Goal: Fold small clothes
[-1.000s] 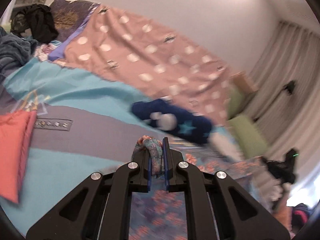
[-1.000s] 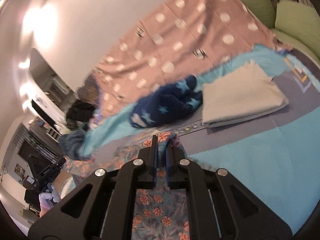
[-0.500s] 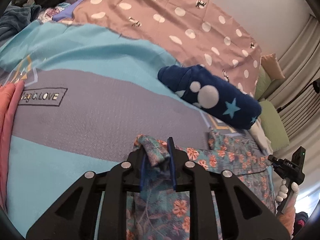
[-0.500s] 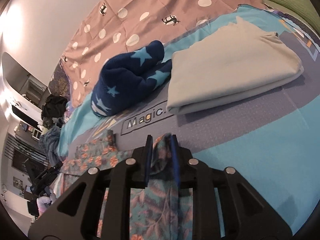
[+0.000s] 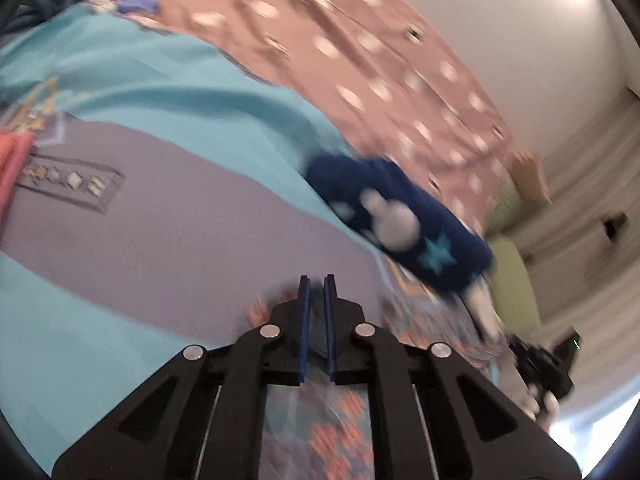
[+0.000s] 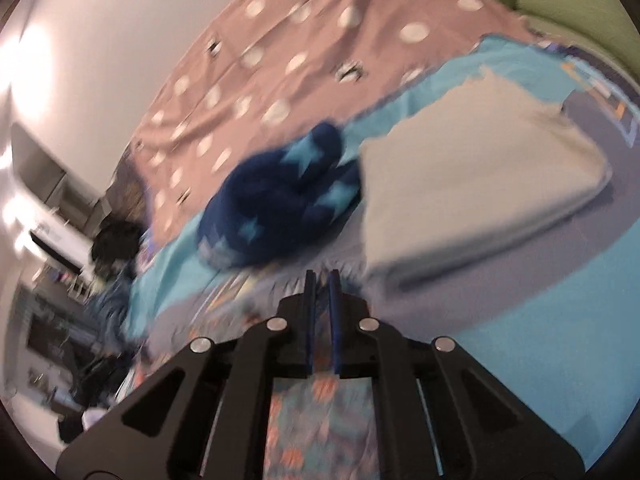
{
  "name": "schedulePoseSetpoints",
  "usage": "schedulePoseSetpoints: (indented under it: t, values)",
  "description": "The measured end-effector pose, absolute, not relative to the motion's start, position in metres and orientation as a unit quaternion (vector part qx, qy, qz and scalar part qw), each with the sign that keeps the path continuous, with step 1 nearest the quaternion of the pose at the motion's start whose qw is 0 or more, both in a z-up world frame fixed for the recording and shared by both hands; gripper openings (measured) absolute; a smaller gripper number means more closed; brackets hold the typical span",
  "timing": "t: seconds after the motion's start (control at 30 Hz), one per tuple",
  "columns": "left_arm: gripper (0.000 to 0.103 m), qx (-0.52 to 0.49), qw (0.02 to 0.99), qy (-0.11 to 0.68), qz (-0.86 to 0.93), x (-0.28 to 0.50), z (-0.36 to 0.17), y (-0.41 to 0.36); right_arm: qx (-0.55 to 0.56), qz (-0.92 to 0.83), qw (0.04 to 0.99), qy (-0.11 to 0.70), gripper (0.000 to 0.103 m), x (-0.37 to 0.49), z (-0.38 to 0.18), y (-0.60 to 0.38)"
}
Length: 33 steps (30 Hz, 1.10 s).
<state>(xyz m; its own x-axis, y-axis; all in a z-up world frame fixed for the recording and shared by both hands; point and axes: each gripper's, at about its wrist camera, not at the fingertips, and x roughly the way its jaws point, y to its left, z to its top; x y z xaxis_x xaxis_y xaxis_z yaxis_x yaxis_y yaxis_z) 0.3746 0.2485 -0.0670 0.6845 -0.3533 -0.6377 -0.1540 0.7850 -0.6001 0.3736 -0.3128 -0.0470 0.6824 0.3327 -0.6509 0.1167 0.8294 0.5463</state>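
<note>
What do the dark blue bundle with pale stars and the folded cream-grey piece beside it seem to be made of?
The dark blue bundle with pale stars looks like plush fleece: thick, matte, with soft rounded bulges. The folded cream-grey piece looks like a smoother, heavier cloth, perhaps cotton knit, since it lies in flat layers with rounded edges. Motion blur hides any weave, so both are guesses.

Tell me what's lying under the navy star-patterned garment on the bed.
The navy garment rests on the turquoise and grey bedspread, right beside the folded beige cloth. The polka-dot sheet lies behind it. Whatever is directly beneath it is covered.
</note>
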Motion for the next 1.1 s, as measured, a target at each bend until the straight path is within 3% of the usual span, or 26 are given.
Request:
schedulePoseSetpoints:
  t: [0.03, 0.07, 0.13, 0.2, 0.27, 0.53, 0.83, 1.1]
  values:
    - [0.008, -0.33, 0.858, 0.392, -0.046, 0.377, -0.069, 0.253, 0.294, 0.061, 0.865, 0.401, 0.032, 0.375, -0.05, -0.316]
    - [0.008, -0.342, 0.854, 0.39, -0.04, 0.379, -0.071, 0.258, 0.299, 0.067, 0.861, 0.405, 0.039, 0.375, -0.052, -0.317]
    - [0.012, -0.345, 0.853, 0.388, -0.045, 0.379, -0.07, 0.262, 0.282, 0.081, 0.865, 0.406, 0.041, 0.365, -0.053, -0.317]
    - [0.033, -0.326, 0.862, 0.385, -0.047, 0.369, -0.065, 0.262, 0.251, 0.083, 0.873, 0.41, 0.041, 0.352, -0.054, -0.316]
    - [0.042, -0.319, 0.865, 0.384, -0.051, 0.361, -0.063, 0.264, 0.236, 0.085, 0.873, 0.418, 0.041, 0.338, -0.058, -0.319]
    - [0.043, -0.312, 0.856, 0.407, -0.07, 0.323, -0.076, 0.263, 0.254, 0.079, 0.864, 0.428, 0.041, 0.275, -0.069, -0.343]
    - [0.043, -0.308, 0.871, 0.369, -0.101, 0.154, -0.07, 0.248, 0.26, 0.096, 0.857, 0.434, 0.042, 0.122, -0.087, -0.343]
    - [0.047, -0.334, 0.851, 0.394, -0.093, 0.069, -0.08, 0.252, 0.325, 0.134, 0.832, 0.43, 0.046, 0.081, -0.088, -0.338]
